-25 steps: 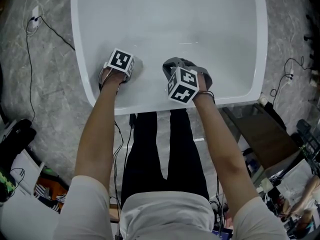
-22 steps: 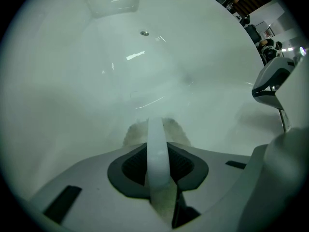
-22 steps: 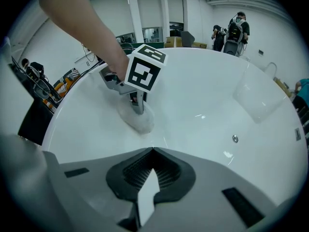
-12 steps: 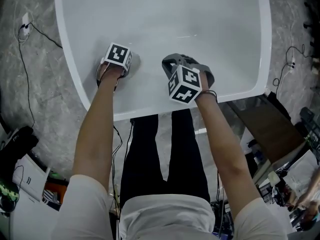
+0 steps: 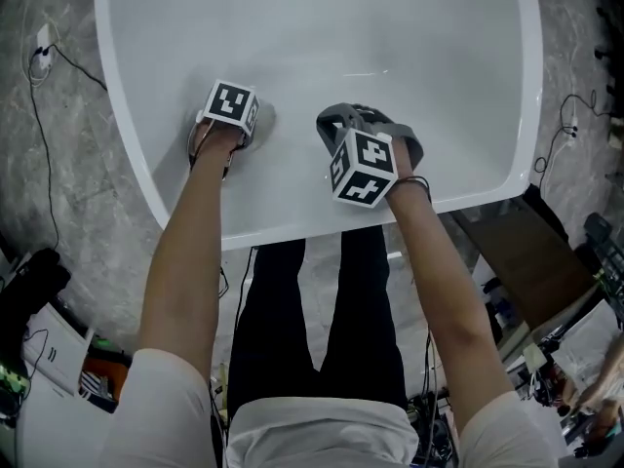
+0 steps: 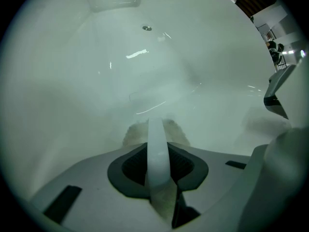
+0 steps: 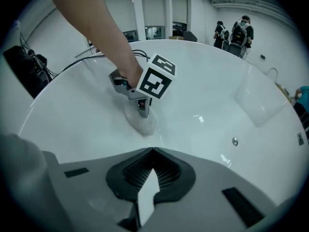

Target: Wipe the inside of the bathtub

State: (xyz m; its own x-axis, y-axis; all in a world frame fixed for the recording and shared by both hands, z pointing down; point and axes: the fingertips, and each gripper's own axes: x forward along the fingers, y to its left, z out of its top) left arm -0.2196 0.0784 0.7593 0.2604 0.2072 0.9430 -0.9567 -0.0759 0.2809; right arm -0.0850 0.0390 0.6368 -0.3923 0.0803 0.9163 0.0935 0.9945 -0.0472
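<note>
The white bathtub point(image 5: 292, 224) fills the upper head view. My left gripper point(image 5: 251, 123) is down inside it near the left wall, shut on a pale fuzzy cloth point(image 5: 263, 117) that is pressed on the tub surface. In the left gripper view the cloth point(image 6: 133, 132) sticks out past the left gripper point(image 6: 157, 124). My right gripper point(image 5: 329, 130) hovers to the right of it, above the tub floor, shut with nothing held. The right gripper view looks over the right gripper point(image 7: 153, 151) at the left gripper point(image 7: 143, 111) and the cloth point(image 7: 140, 123).
An overflow fitting point(image 7: 234, 141) sits on the tub wall, also seen as a fitting point(image 6: 147, 28) from the left. Cables point(image 5: 44, 115) run over the grey floor left of the tub. A brown box point(image 5: 522, 261) and clutter lie right. People point(image 7: 236, 32) stand far behind.
My left gripper has slid the cloth a little farther from the near rim. The right gripper has stayed almost where it was. The head view has shifted slightly.
</note>
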